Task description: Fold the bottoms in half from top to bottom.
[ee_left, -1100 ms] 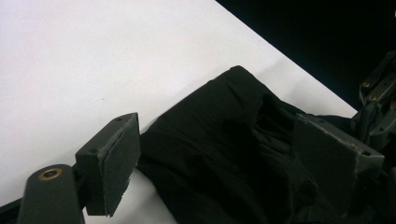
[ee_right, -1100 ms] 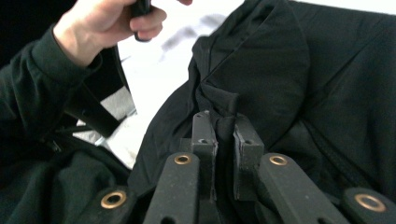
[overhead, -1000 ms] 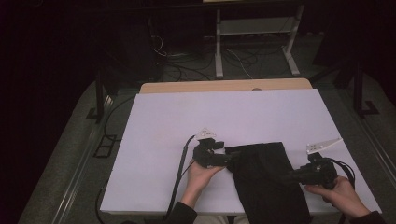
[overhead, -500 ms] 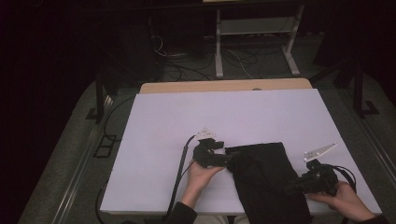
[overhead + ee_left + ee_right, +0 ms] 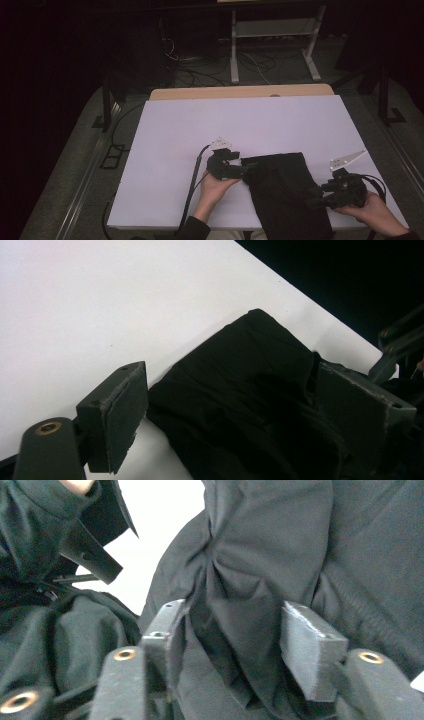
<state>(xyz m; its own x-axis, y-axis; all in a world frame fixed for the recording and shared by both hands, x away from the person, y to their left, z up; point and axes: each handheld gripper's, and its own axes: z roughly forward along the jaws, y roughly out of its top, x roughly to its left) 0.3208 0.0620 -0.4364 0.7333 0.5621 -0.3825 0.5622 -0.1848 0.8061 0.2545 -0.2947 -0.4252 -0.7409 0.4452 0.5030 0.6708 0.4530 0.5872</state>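
A black cloth [image 5: 285, 195] lies folded on the white table [image 5: 240, 125], its near end hanging over the front edge. My left gripper [image 5: 245, 170] lies at the cloth's far left corner. In the left gripper view the cloth [image 5: 250, 365] runs between the wide jaws of the left gripper [image 5: 240, 405] and lies flat, not pinched. My right gripper [image 5: 312, 197] points at the cloth's right edge. Its jaws have just been opening. In the right gripper view a raised fold of the cloth [image 5: 280, 545] stands between the parted pads of the right gripper [image 5: 232, 630].
The table's near right corner [image 5: 395, 220] is close beside the right hand. Behind the table a wooden strip [image 5: 240, 92] runs along its far edge. Cables and a metal stand [image 5: 272, 45] sit on the dark floor beyond.
The right gripper has slid slightly toward the table's near edge along the cloth's right side. The left gripper and the cloth's far corner have stayed put.
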